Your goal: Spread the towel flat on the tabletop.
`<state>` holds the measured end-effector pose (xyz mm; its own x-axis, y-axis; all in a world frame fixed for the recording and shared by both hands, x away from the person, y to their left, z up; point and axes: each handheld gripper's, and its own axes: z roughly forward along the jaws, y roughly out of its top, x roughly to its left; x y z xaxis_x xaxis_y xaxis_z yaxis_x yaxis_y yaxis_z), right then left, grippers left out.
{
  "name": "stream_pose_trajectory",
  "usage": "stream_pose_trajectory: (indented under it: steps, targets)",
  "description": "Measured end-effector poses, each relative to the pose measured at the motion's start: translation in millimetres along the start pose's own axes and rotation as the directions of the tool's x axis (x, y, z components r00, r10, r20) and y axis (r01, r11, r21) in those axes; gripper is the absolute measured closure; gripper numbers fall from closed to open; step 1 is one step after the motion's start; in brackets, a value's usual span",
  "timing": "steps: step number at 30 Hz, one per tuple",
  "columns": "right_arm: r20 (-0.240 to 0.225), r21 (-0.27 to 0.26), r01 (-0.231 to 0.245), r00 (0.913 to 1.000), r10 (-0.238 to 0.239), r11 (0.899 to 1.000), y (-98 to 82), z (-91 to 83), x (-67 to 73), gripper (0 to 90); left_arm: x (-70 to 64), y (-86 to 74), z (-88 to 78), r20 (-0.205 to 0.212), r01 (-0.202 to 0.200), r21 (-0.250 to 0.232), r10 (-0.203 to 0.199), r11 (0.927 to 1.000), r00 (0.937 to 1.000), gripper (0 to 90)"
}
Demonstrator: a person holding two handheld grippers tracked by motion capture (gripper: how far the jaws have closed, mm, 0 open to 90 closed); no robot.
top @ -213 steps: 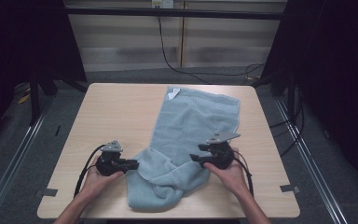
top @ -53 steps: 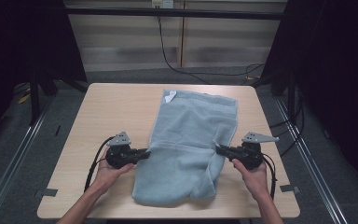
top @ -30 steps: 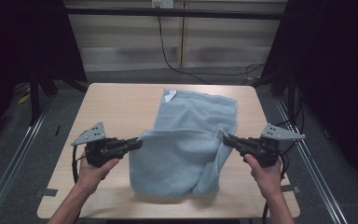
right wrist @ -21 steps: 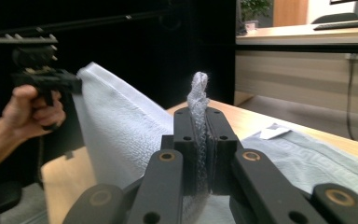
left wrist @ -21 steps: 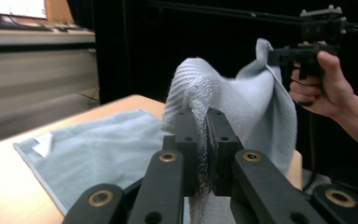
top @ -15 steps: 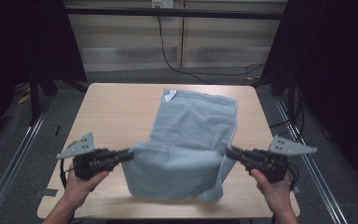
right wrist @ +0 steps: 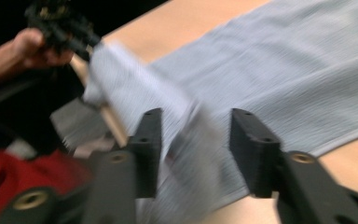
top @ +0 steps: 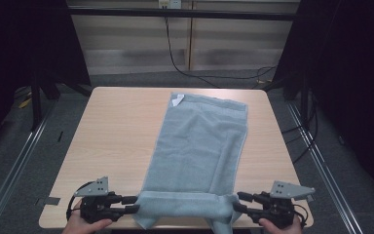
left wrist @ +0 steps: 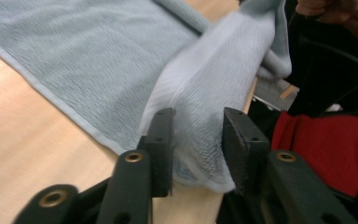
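So this looks like the spread-it-flat stage of laying out a towel (top: 199, 146). The light blue towel runs lengthwise down the middle of the desk (top: 112, 131), far end lying flat near the far edge with a little white tag at its far left corner. The near end is the bit in play: it's bunched into a thick roll stretched between the two tools right at the near edge of the desk, with one corner drooping off the edge on the right.

The left hand-held gripper (top: 132, 204) sits at the near left, and in the left gripper view its jaws have a fold of towel between them (left wrist: 196, 140). They look closed onto the cloth, though there's a fair gap, so it's a loose pinch around a thick wad rather than a hard clamp. The right hand-held gripper (top: 237, 202) is at the near right. In the right gripper view there's cloth between its jaws too (right wrist: 193, 149), but it's blurry and the jaws stand wide, so I honestly can't tell if it's gripping or just has the fabric running through.

My read: the near hem is being pulled out taut and toward the person. Next move probably needs both tools to keep tension even, then lower the near edge onto the desk so the roll unfurls flat. The dangling right corner is the thing to watch.
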<state>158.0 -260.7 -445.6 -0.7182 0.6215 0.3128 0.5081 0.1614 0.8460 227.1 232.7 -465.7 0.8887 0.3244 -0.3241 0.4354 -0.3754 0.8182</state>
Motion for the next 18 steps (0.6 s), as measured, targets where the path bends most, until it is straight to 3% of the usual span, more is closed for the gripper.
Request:
stream_pose_trajectory:
  steps: [2,4,6,8,10,11,12,13,15,16,17,18]
  targets:
    - [0.024,-0.032,-0.011,0.9996,0.012,0.999,8.8,-5.8,-7.3,49.4,7.3,8.6,-1.1,-0.013,-0.01,-0.017,0.01,0.9998,0.9999,59.2]
    - [0.026,-0.064,-0.012,0.9996,0.014,0.998,17.2,-7.4,-16.3,49.7,20.3,19.8,2.3,-0.005,0.009,-0.043,-0.009,0.999,0.9999,55.3]
    - [0.031,-0.081,-0.01,0.9994,0.013,0.997,25.1,-0.4,-29.9,57.5,38.3,34.3,14.1,-0.037,0.023,-0.041,-0.025,0.9989,0.999,56.1]
    - [0.051,-0.039,-0.02,0.9984,0.022,0.999,29.2,15.5,-45.7,66.9,53.9,44.7,31.2,-0.076,0.034,-0.018,-0.035,0.9993,0.9965,59.1]
    - [0.062,0.017,-0.043,0.9972,0.042,0.999,28.2,33.1,-60.2,71.3,64.7,49.1,49.1,-0.084,0.049,-0.003,-0.049,0.9988,0.9952,62.7]
    - [0.069,0.056,-0.051,0.9965,0.048,0.997,26.6,43.6,-65.2,72.2,70.4,50.0,62.8,-0.071,0.058,0.037,-0.055,0.9976,0.996,64.4]
    - [0.063,0.108,-0.046,0.9972,0.039,0.993,24.3,56.0,-68.0,72.4,72.5,50.0,71.3,-0.057,0.061,0.07,-0.057,0.9957,0.9968,64.4]
    - [0.056,0.13,-0.042,0.9978,0.035,0.991,22.6,62.2,-68.5,72.7,74.1,48.9,83.6,-0.058,0.037,0.115,-0.031,0.9927,0.9979,64.4]
    - [0.041,0.181,-0.047,0.9983,0.04,0.982,17.9,75.2,-67.7,73.7,75.8,45.4,97.4,-0.073,0.027,0.163,-0.015,0.9863,0.9972,64.4]
    - [0.043,0.202,-0.051,0.9982,0.043,0.978,15.1,79.7,-66.9,73.7,76.7,42.7,101.7,-0.086,0.026,0.179,-0.011,0.9836,0.9963,64.6]
    - [0.04,0.22,-0.049,0.9983,0.042,0.974,12.2,83.1,-66.3,73.6,75.8,40.6,102.4,-0.086,0.019,0.163,-0.005,0.9864,0.9963,66.3]
    - [0.04,0.233,-0.048,0.9984,0.04,0.971,8.7,85.2,-65.9,73.3,74.3,40.3,101.1,-0.096,0.004,0.174,0.013,0.9847,0.9953,67.3]
